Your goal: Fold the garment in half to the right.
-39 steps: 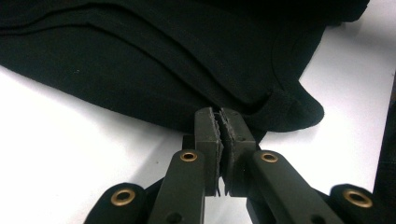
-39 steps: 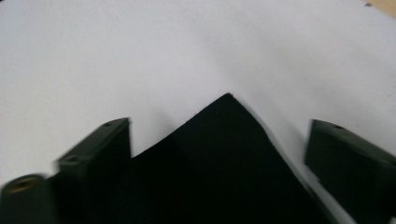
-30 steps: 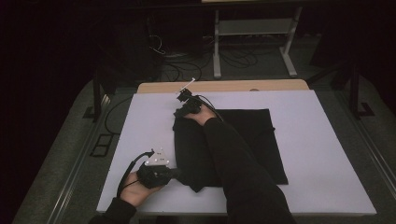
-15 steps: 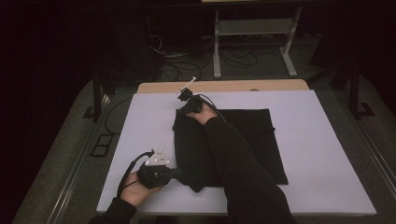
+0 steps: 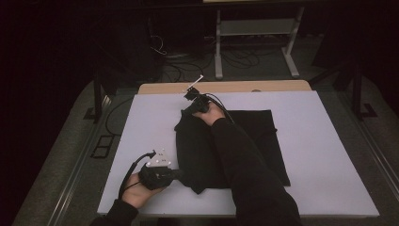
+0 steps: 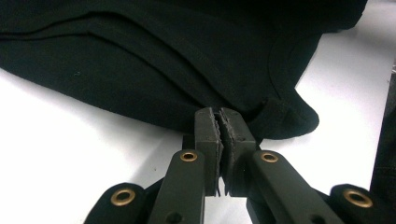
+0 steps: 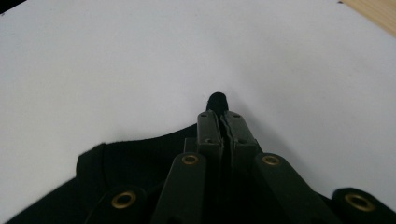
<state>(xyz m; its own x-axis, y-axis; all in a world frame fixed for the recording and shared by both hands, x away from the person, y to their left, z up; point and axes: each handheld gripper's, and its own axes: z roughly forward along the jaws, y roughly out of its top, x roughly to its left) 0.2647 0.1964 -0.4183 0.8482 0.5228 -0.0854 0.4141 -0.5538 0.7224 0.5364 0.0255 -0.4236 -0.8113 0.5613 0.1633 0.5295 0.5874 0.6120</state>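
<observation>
The work in hand is folding a black garment point(image 5: 235, 146) that lies on the white tabletop point(image 5: 329, 155), and both corners of one side are now gripped, so the grasping step looks finished.

The left claw point(image 6: 220, 122) is clamped on the near-left corner of the garment; in the left gripper view its jaws are pressed together with the hem just between the tips. The right claw point(image 7: 223, 116) has just been closing and now pinches the far-left corner of the garment, where a small nub of black cloth sticks out beyond the jaw tips in the right gripper view.

The next move, I judge, is to lift both corners together and carry them across the garment to its right side. This needs both hands to rise at the same time and at the same height, otherwise the edge will twist or one corner may slip out.

The left hand point(image 5: 141, 188) rests low at the near-left of the garment, with the claw pointing toward it, almost level. The right arm reaches across the garment, and the right hand point(image 5: 211, 113) sits at its far-left corner; the claw there seems to point down and away, though the high view is dark.
</observation>
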